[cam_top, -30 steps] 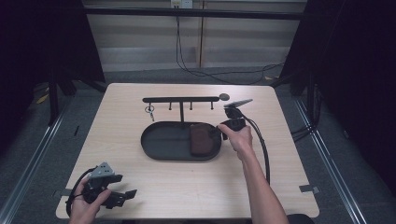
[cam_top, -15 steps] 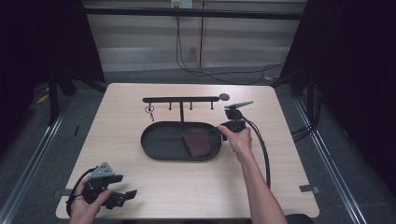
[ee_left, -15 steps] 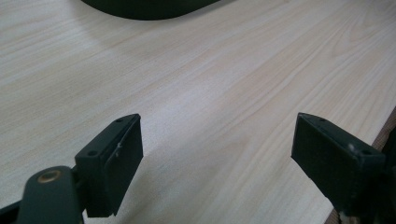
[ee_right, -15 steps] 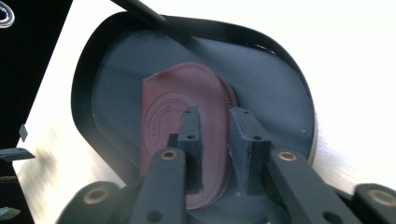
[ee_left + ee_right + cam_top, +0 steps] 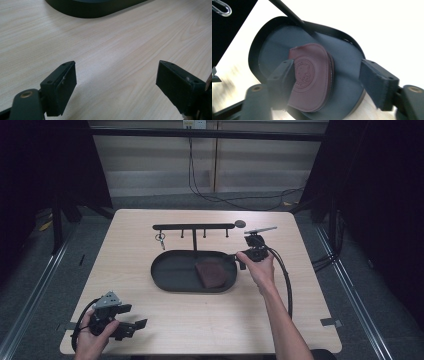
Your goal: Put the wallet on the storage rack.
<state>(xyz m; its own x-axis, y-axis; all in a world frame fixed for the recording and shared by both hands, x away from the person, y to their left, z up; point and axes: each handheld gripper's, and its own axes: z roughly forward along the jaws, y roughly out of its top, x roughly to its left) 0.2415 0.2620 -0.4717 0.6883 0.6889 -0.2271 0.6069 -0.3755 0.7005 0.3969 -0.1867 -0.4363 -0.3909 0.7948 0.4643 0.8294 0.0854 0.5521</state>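
1. Coin pouch [image 5: 211, 273], dark red leather with a zip along one edge, lies flat in the black oval tray [image 5: 170, 270], toward the tray's right end. Seen closer in the right gripper view [image 5: 312, 75].
2. Markings on the pouch: an embossed round emblem with a cartoon cat-like face and a bow. No readable lettering on it.
3. Right gripper [image 5: 245, 261] sits at the tray's right rim, held by the person's right hand [image 5: 260, 270]. Its jaws have just been opening and now stand released and wide apart; in its own view [image 5: 327, 85] they frame the pouch without the pads pressing on it. Nothing grasped.
4. Left gripper [image 5: 134, 327] is at the near left corner of the table [image 5: 300, 320], held in the left hand [image 5: 92, 337], well apart from the tray. Its own view [image 5: 116, 82] shows the jaws spread wide over bare light wood with nothing between them. Released.
5. Key rack [image 5: 194, 226], a black bar with short pegs on a post rising from the tray's far side. A key ring [image 5: 160, 239] hangs from a left peg; its clear loop also shows in the right gripper view [image 5: 222, 8].
6. Small dark round disc [image 5: 240, 224] lies on the table just beside the rack's right end. What it is, cannot tell.
7. No brand names, labels or text readable anywhere on tray, rack or grippers.
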